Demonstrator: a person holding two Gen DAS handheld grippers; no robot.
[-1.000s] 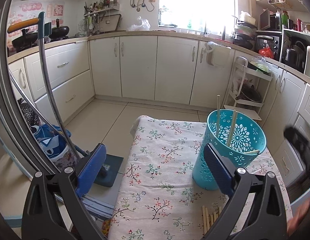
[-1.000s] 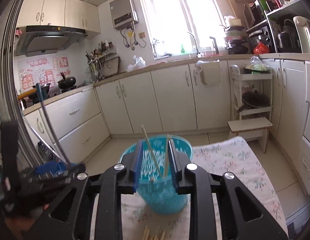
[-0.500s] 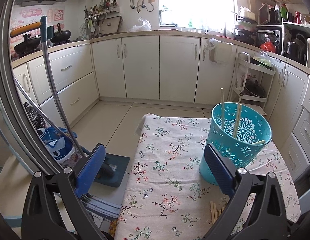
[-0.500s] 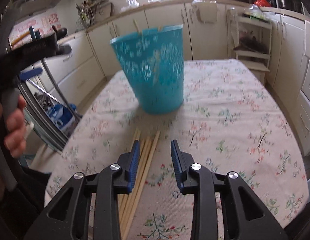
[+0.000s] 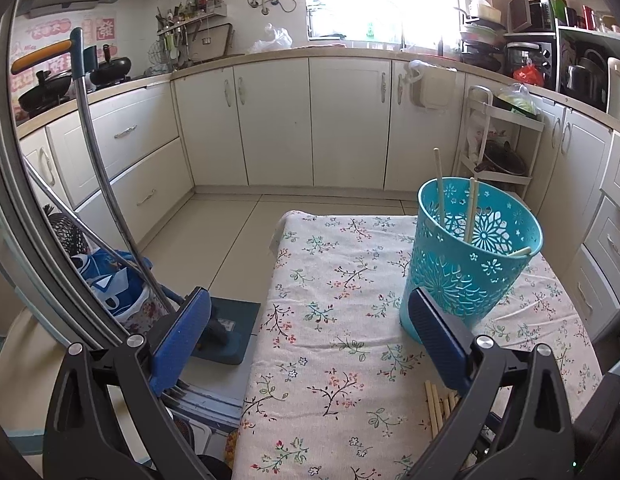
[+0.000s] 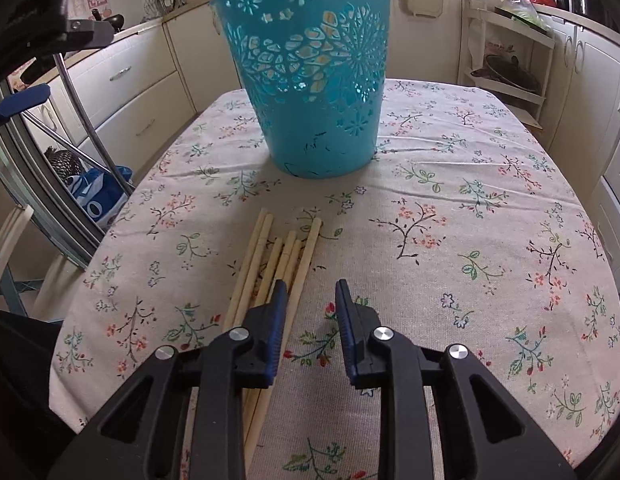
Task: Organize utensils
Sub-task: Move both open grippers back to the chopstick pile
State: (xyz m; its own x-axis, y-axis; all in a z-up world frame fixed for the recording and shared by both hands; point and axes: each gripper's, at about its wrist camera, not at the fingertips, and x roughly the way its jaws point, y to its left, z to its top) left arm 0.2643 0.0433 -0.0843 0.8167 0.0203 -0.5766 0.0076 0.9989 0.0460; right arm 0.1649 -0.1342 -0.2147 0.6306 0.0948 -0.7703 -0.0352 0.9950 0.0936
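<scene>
A teal perforated basket (image 6: 310, 76) stands upright on the floral tablecloth (image 6: 450, 208). It also shows in the left wrist view (image 5: 470, 264) with three chopsticks (image 5: 440, 186) leaning inside it. Several loose wooden chopsticks (image 6: 269, 264) lie side by side on the cloth in front of the basket. My right gripper (image 6: 311, 290) is open and empty, low over the cloth, its left finger over the near ends of the chopsticks. My left gripper (image 5: 310, 312) is wide open and empty, held above the table's left edge, with chopstick ends (image 5: 436, 404) by its right finger.
A mop with a metal handle (image 5: 93, 152) and a blue bag (image 5: 109, 280) stand left of the table. White kitchen cabinets (image 5: 277, 120) run along the back and sides. A white rack (image 5: 498, 148) stands at the far right.
My right gripper has dropped from above the basket down to the loose chopsticks on the cloth, still open. My left gripper has shifted slightly; the basket sits a little further right in its view.
</scene>
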